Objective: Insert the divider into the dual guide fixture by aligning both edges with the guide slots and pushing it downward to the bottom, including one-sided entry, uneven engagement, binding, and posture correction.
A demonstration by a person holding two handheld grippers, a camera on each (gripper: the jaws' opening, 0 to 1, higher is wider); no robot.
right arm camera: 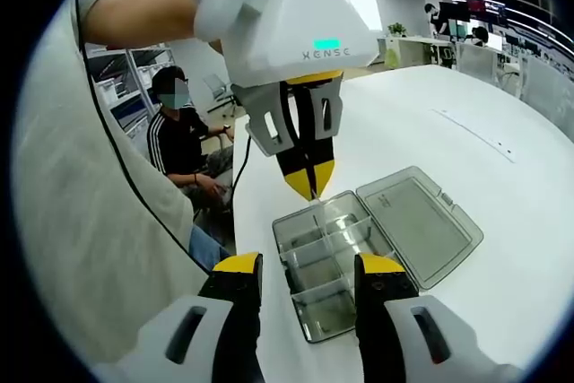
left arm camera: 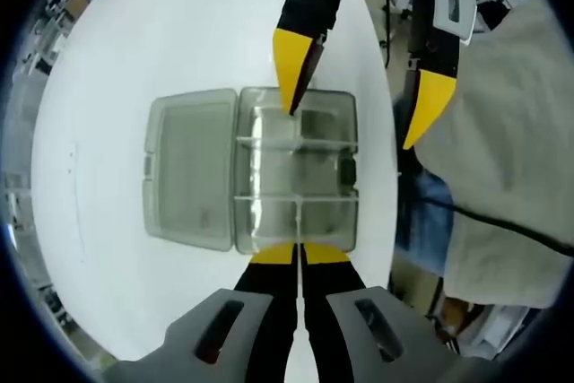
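- The box (left arm camera: pixel 269 172) lies open on the white desk (left arm camera: pixel 126 60), lid (left arm camera: pixel 190 168) flat beside it; clear dividers (left arm camera: pixel 269 142) already cross its tray.
- Left tongs (left arm camera: pixel 297 254) are clenched at the near rim, apparently on a thin clear divider edge — hard to confirm.
- Right tongs (left arm camera: pixel 359 100) hang released over the far rim, one tip near the slots.
- Step, I judge: seating the divider — next, level both edges and press down evenly.
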